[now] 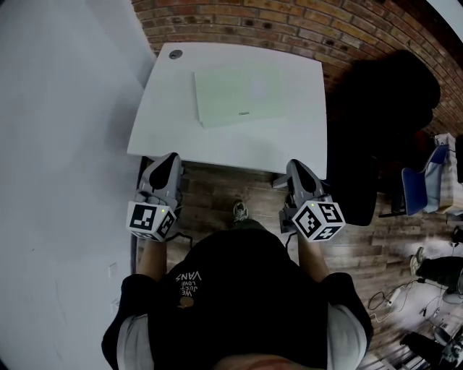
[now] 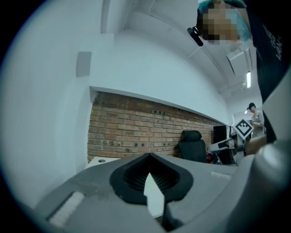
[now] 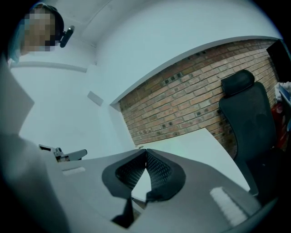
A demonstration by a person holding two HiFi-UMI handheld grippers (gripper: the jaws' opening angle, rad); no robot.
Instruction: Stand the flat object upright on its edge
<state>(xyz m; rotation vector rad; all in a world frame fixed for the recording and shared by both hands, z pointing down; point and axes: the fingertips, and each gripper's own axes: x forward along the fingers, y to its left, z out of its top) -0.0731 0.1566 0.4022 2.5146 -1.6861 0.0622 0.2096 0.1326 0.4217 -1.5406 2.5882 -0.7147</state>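
Note:
A pale green flat object lies flat on the far middle of the white table. My left gripper hovers just short of the table's near edge at the left, with its jaws shut and nothing between them. Level with it at the right, my right gripper is also shut and empty. Both point toward the table and stand well apart from the object. The table top shows past the right jaws, but the object is not visible in either gripper view.
A brick wall runs behind the table and a white wall along its left. A black office chair stands right of the table. A round grommet sits at the table's far left corner. Blue chair and cables lie at the right.

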